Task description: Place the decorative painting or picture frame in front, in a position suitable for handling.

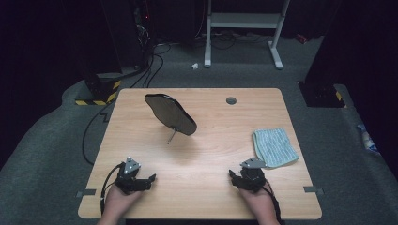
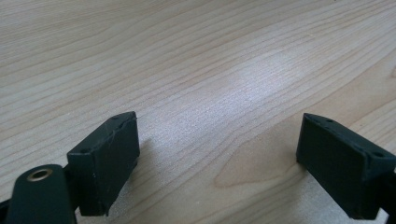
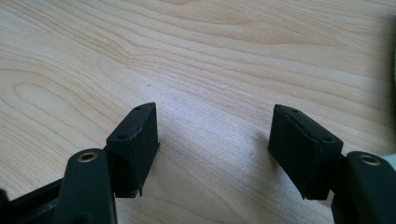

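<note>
Both tools rest spread and empty on the near worktop (image 1: 141, 136) — left tool (image 1: 151, 178), right tool (image 1: 232, 175). Nearest our right tool lies the cloth (image 1: 274, 146) — soft, light, limp; we'd pinch its near corner. The mirror (image 1: 170, 114) stands mid-worktop, likely fragile, well apart — nothing blocks us.

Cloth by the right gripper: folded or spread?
Folded. The cloth lies as a compact, thick rectangle with layered edges, flat on the table.

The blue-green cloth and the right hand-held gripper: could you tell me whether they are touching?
Cannot tell. In the high view the right hand-held gripper sits at the cloth's near corner, its grey plate overlapping it, so no gap or contact shows plainly.
</note>
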Demonstrator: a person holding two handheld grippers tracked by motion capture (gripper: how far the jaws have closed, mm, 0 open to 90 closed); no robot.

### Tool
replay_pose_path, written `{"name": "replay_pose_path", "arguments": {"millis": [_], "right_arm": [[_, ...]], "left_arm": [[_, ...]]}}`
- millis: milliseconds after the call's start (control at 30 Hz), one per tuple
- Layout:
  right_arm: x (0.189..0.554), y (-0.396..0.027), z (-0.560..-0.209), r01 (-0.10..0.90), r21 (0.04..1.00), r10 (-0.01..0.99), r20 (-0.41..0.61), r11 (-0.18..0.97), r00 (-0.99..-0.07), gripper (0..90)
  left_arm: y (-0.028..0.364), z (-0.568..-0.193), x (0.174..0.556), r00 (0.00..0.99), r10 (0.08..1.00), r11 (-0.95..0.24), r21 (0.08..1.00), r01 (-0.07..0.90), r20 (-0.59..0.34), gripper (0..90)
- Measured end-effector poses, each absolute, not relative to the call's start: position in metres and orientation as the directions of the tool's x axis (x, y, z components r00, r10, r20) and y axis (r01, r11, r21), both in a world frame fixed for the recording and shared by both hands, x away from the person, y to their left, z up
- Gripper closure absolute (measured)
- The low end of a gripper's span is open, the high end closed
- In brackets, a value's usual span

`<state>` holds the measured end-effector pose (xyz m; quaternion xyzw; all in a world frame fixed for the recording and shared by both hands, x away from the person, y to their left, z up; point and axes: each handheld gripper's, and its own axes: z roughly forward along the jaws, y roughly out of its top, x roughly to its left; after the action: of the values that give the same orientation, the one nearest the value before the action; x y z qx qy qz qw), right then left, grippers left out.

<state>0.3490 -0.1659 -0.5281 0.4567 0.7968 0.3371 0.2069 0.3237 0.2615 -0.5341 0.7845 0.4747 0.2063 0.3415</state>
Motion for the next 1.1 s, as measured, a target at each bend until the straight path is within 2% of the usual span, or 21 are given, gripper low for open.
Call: {"name": "replay_pose_path", "arguments": {"millis": [767,1100], "right_arm": [[0.3493,-0.1672,-0.528,0.591,0.725,0.866,-0.015,0.354,-0.5,31.5],[0.3489,-0.1671,-0.5276,0.579,0.727,0.853,-0.015,0.367,-0.522,35.4]], "left_arm": [[0.2621,-0.5339,0.3233,0.46,0.888,-0.311,0.733,0.605,-0.003,14.7],[0.2608,-0.5339,0.3225,0.454,0.891,-0.305,0.735,0.606,-0.004,15.2]]}}
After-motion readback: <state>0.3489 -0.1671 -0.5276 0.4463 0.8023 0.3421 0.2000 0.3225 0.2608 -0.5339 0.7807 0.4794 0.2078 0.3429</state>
